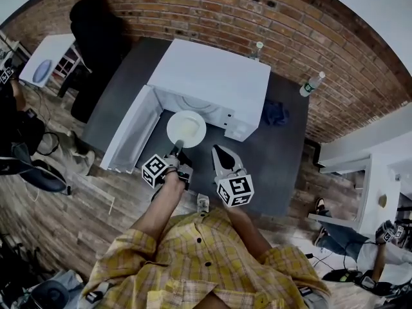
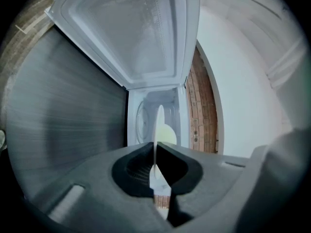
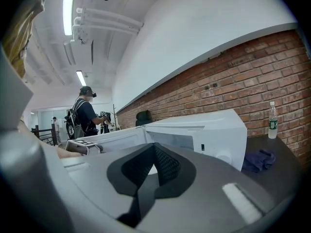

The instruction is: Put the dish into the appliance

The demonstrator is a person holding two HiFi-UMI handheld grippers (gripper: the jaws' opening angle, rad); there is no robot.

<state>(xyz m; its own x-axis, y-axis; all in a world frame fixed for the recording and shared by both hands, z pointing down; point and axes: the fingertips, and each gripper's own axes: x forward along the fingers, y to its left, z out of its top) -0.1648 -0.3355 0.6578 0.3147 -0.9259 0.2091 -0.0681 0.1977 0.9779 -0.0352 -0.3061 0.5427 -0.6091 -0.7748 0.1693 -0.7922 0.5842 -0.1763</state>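
Against brick, left tool clamps the dish level (facing the microwave); right tool closed.

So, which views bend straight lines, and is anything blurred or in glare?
Head view: strong fisheye, the brick wall bows round the microwave. Left gripper view: the dark table looks streaked, likely motion blur, and the corners are black. Right gripper view: the ceiling light glares white and the brick wall's top edge curves.
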